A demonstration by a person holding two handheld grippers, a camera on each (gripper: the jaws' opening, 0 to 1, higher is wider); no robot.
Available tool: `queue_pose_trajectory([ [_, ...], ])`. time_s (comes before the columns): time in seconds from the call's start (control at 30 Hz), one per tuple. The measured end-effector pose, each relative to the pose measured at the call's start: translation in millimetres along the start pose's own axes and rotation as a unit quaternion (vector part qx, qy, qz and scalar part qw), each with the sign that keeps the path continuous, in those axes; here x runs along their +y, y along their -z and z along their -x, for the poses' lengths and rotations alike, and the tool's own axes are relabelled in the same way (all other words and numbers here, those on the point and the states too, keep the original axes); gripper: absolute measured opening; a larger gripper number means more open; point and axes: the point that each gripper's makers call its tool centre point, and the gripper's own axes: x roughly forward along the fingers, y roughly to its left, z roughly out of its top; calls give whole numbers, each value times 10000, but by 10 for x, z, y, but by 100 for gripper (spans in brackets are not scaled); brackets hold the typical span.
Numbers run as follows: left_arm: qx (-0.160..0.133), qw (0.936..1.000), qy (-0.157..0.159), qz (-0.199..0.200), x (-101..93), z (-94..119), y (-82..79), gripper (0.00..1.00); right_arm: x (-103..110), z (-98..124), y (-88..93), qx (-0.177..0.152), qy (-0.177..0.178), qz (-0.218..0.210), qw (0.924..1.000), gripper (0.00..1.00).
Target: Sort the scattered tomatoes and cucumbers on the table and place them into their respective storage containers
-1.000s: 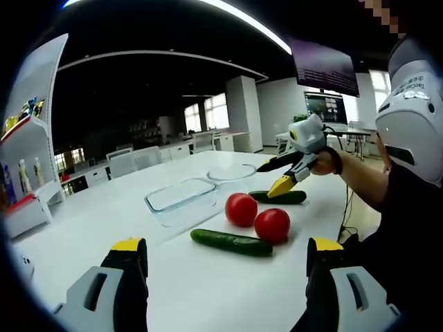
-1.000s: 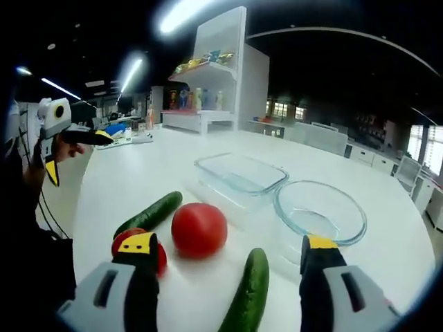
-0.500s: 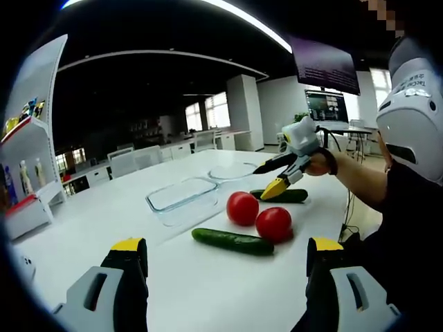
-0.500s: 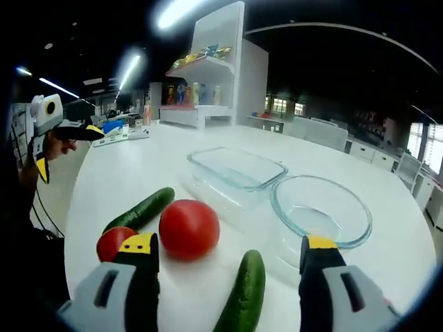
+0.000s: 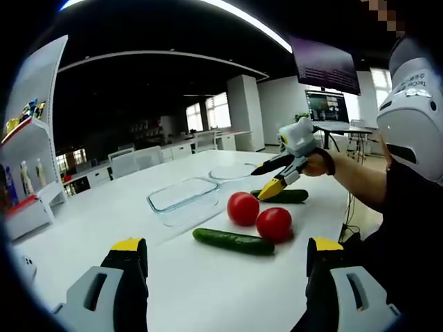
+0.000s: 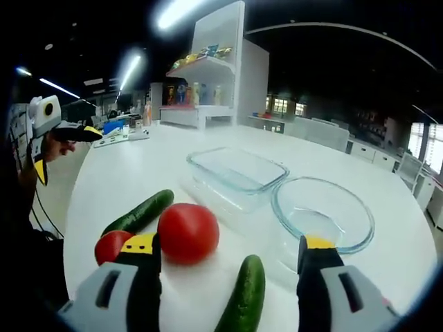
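Note:
Two red tomatoes (image 5: 243, 208) (image 5: 274, 223) lie mid-table between a near cucumber (image 5: 233, 241) and a far cucumber (image 5: 284, 196). Behind them stand a rectangular glass container (image 5: 183, 200) and a round glass bowl (image 5: 232, 171), both with nothing in them. My left gripper (image 5: 227, 249) is open, well short of the vegetables. My right gripper (image 5: 264, 181) hangs open just above the far cucumber. In the right gripper view my right gripper (image 6: 228, 245) spans a tomato (image 6: 188, 233) and a cucumber (image 6: 242, 297). The second tomato (image 6: 111, 245), second cucumber (image 6: 140, 211), container (image 6: 235, 169) and bowl (image 6: 322, 214) lie around them.
A white shelf unit (image 6: 221, 62) with bottles stands beyond the table's far side. The person's arm (image 5: 360, 180) reaches in from the right of the left gripper view. The white table (image 5: 90, 221) has free room left of the container. My left gripper (image 6: 66, 152) is off the table's left edge.
My right gripper has dropped a little lower and closer to the tomatoes and the far cucumber. The left gripper has stayed still. No vegetable has moved.

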Motion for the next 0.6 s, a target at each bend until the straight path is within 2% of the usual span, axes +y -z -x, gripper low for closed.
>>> queue_pose_trajectory([
  [0.6,-23,10000,-27,32,23,27,25,95,71,-68,1,65,-46,52,10000,76],
])
